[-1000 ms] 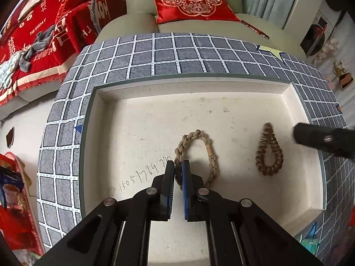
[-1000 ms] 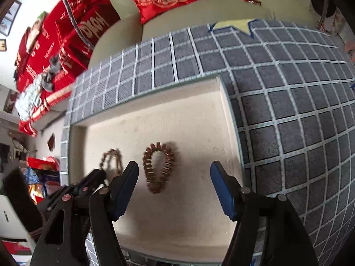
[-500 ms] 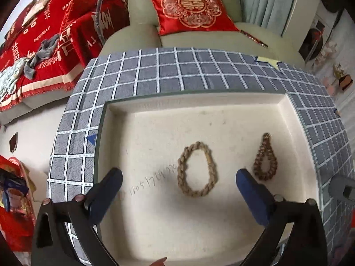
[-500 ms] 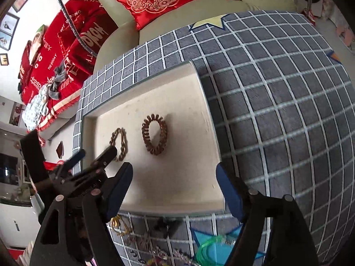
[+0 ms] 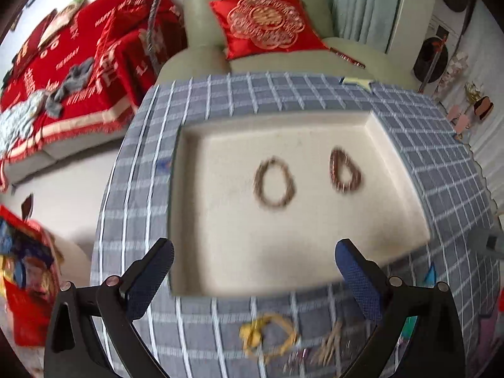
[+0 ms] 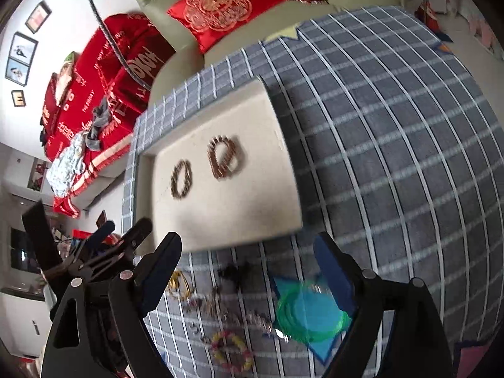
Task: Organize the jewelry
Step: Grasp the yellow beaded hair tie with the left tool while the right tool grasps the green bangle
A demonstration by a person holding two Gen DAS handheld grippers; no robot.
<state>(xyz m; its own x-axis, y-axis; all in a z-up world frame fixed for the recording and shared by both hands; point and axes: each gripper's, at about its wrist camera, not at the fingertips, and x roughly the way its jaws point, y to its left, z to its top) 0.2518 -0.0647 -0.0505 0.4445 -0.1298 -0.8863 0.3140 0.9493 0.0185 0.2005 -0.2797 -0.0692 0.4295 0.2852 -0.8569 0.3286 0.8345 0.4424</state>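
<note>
1. Blue-padded left gripper [image 5: 252, 271] and right gripper [image 6: 249, 267] are both spread wide and hold nothing.
2. Loose jewelry lies nearest on the checked cloth [image 6: 393, 145]: yellow ring [image 5: 271, 337], green coil [image 6: 310, 312], floral bracelet [image 6: 231, 351], small blurred pieces. These appear left to sort.
3. Beyond, the beige tray [image 5: 397, 170] holds two items, judged done: tan bracelet [image 5: 274, 186] and brown bracelet [image 5: 345, 171], side by side, apart.
4. Both loops lie flat, long axes running near-to-far; the brown one narrows toward the far end.

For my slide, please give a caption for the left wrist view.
Open left gripper above a cream tray holding a tan bracelet and a brown bracelet.
</note>
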